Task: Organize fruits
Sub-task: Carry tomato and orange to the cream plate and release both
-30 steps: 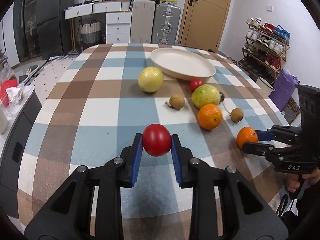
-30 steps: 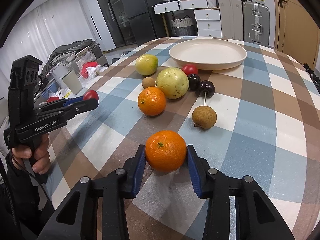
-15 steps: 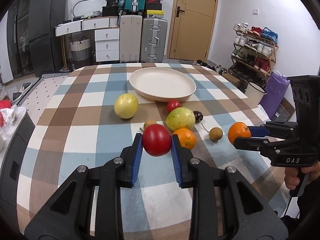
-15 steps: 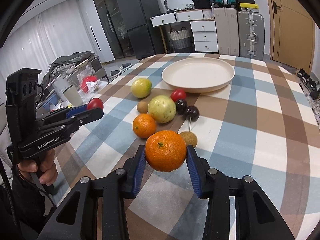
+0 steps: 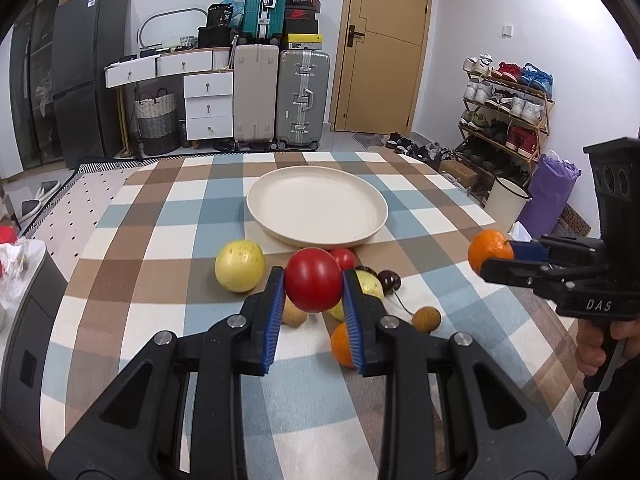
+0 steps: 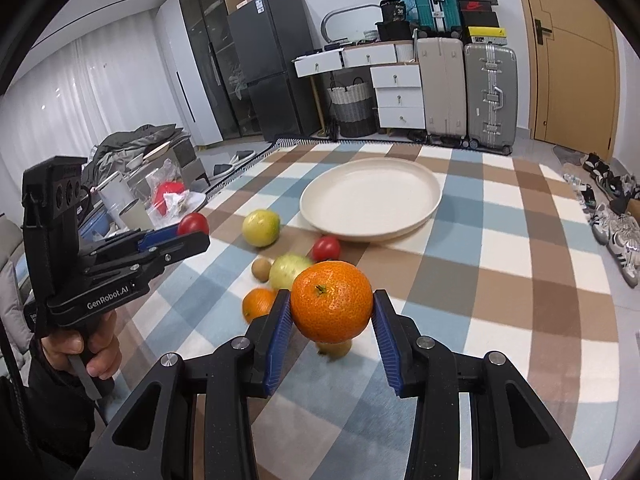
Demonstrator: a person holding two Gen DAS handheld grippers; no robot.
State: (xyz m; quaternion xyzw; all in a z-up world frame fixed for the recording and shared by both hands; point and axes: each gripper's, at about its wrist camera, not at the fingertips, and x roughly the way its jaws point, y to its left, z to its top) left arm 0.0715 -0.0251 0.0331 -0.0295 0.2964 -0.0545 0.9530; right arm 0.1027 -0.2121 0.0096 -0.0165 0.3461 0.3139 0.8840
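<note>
Both tongs carry fruit above the checked table (image 5: pixel 160 240) — left gripper (image 5: pixel 314 292) clenched on a red tomato (image 5: pixel 314 285), right gripper (image 6: pixel 331 312) on an orange (image 6: pixel 331 306) — best lowered gently into the empty plate (image 5: pixel 376 216) beyond.

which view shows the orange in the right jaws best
The right wrist view: the orange fills the centre, clamped in the right gripper, its stem end and peel clear. The left wrist view shows the same orange only small, at the right edge, partly behind the jaws.
</note>
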